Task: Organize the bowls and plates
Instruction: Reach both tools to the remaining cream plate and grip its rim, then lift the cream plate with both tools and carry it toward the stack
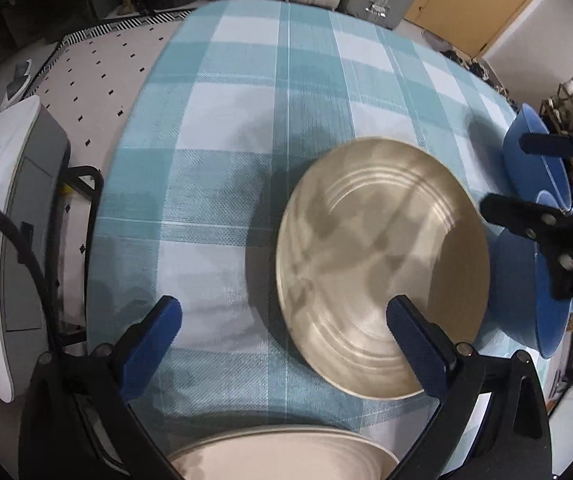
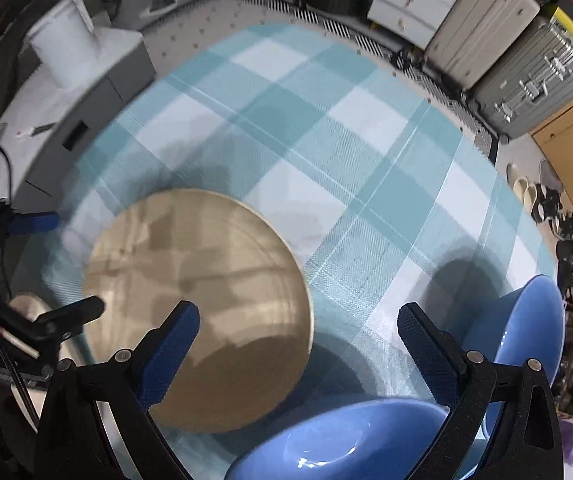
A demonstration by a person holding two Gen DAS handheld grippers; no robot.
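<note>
Tan plate (image 1: 382, 268) lies flat on the checked tablecloth (image 1: 246, 120), at 3 o'clock of centre in the left wrist view. Cream plate (image 1: 282, 456) sits at 6 o'clock, beneath the left gripper (image 1: 282, 330); jaws wide apart, holding nothing. Two blue bowls (image 2: 338, 440) (image 2: 526, 328) lie at 5 o'clock under the right gripper (image 2: 298, 334), likewise wide open and empty.

A home: suitcases (image 2: 526, 68), shoes (image 2: 526, 194) (checked tablecloth (image 1: 246, 120)).
</note>
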